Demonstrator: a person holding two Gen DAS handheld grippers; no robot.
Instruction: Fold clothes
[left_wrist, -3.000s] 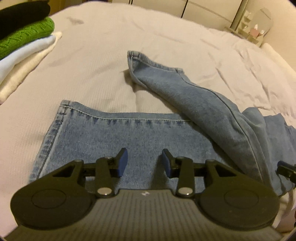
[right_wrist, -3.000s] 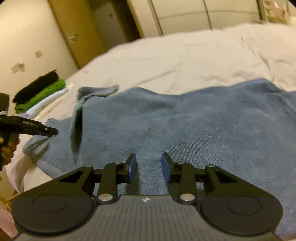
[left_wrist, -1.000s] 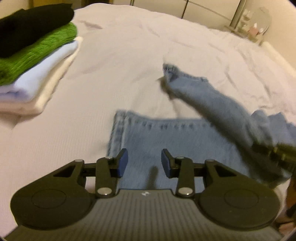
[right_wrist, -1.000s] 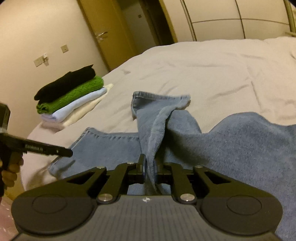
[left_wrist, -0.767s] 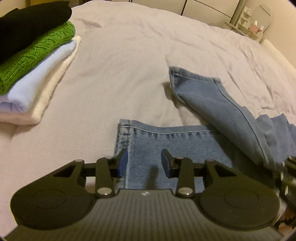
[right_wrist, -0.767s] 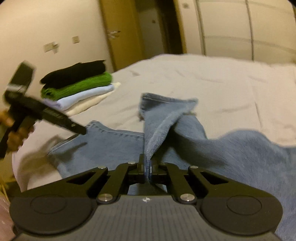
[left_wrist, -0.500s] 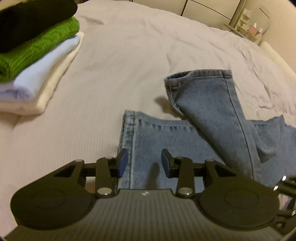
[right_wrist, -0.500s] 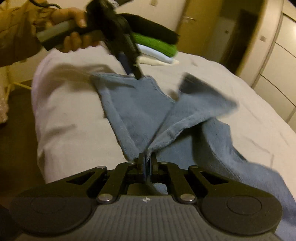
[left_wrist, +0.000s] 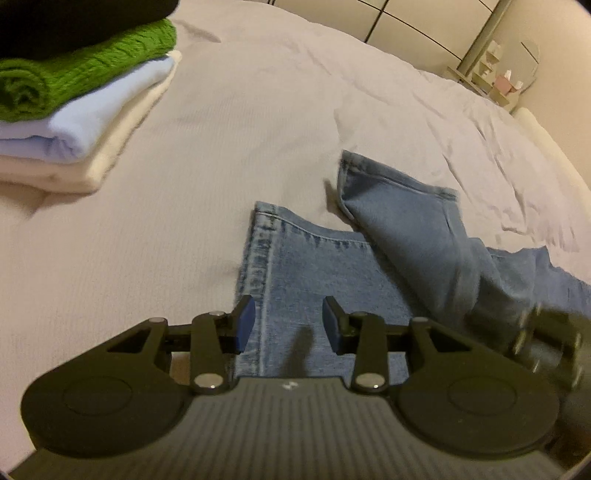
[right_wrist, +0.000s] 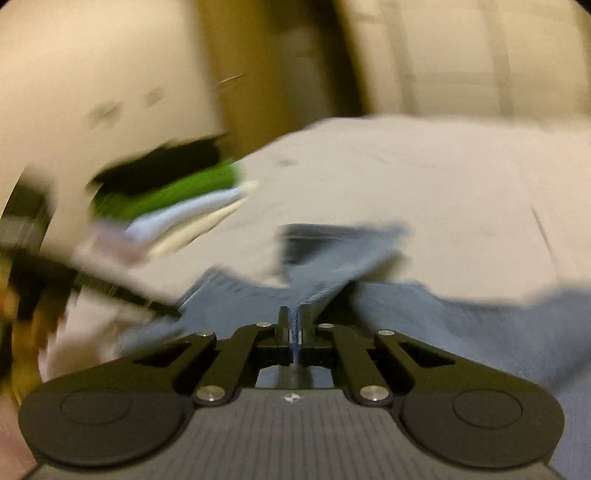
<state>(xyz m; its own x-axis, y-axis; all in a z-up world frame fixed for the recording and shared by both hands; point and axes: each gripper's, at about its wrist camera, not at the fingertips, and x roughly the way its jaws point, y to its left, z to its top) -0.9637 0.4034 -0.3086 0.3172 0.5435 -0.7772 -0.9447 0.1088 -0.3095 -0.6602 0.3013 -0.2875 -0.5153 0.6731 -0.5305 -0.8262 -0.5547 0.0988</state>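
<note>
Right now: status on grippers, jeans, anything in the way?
Left gripper open above lower leg's hem. Right gripper shut on jeans, upper leg. Folded stack off to the side, apart from denim.

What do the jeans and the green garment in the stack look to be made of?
Jeans: apparently denim, a faded blue weave with stitched hems and puckered seams, matte. Green garment: probably a chunky knit, wool or acrylic, judging by its raised ribbed texture; the fibre itself cannot be told.

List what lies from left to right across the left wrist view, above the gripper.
Stack of folded clothes, black, green knit, pale blue and cream → flat blue denim jeans leg with stitched hem → second blue denim jeans leg lying crossed over it → small shelf with toiletries by the wall.
</note>
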